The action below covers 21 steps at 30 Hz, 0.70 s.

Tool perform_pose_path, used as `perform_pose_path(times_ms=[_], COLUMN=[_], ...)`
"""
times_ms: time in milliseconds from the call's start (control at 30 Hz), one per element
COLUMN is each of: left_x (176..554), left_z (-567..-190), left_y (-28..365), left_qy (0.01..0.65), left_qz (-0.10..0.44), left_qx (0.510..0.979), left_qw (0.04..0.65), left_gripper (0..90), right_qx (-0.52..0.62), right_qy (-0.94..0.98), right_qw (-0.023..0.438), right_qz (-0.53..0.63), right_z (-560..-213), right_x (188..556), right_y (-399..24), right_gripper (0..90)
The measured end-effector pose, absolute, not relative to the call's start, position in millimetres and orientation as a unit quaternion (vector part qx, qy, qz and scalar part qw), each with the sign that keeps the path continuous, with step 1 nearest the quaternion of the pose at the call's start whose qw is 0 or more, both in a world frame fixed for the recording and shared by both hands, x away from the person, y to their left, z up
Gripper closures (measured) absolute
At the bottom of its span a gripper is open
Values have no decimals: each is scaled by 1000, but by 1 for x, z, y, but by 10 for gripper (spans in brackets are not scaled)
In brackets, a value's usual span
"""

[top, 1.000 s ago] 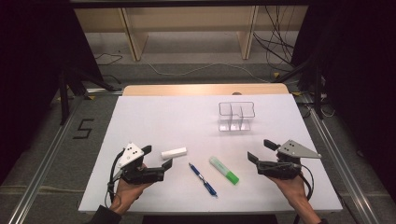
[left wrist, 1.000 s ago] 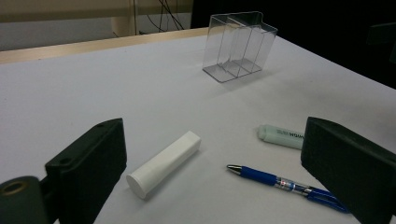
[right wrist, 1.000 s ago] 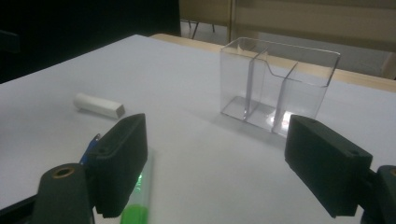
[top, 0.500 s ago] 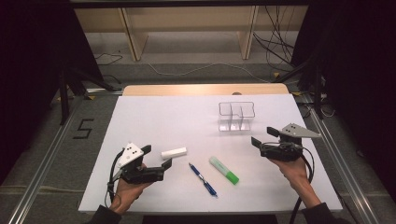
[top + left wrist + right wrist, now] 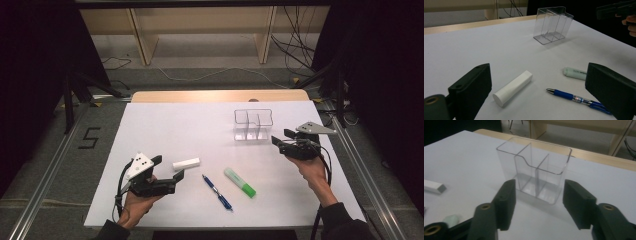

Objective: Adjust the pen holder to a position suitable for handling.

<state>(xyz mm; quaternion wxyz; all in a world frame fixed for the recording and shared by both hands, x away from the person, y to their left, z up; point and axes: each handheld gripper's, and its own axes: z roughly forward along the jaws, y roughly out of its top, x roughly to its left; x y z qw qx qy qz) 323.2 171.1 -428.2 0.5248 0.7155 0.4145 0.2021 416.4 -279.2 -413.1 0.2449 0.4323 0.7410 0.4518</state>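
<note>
As the right tongs (image 5: 278, 140) drew near the clear organizer (image 5: 253, 125), narrowing but gripping nothing, a grasp seemed imminent; the left tongs (image 5: 168, 167) waited apart by the white block (image 5: 186, 163).

Floor, left of the bench (image 5: 150, 120): numeral "5" (image 5: 89, 138) marked in dark strokes. Highlighter (image 5: 575, 73) barrel carries dark print, too small and blurred to read.

The organiser (image 5: 534, 170) is clear, glossy plastic with smooth walls. It stands on a counter (image 5: 175, 125) covered in matt white, with a pale wood edge behind the organiser. Near it, the right tool (image 5: 539, 195) is matt black plastic.
</note>
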Motion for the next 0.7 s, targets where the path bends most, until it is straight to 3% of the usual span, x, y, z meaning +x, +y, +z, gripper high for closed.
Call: perform_pose_path(times_ms=[67,333,367,700], left_x=[323,324,324,324], left_z=[-428,-428,-428,-428], left_y=[171,171,171,171], left_qy=[415,415,416,413], left_qz=[202,200,200,201], left_qx=[716,716,716,717], left_qw=[525,524,524,524], left_gripper=[63,63,63,63], right_qx=[448,482,486,499], right_qy=[736,723,724,722], right_qw=[243,246,247,253], right_qz=[445,429,423,406], right_z=[-416,-426,-428,-436], right_x=[425,448,452,474], right_y=[-284,-290,-289,-291], right_gripper=[561,710,759,900])
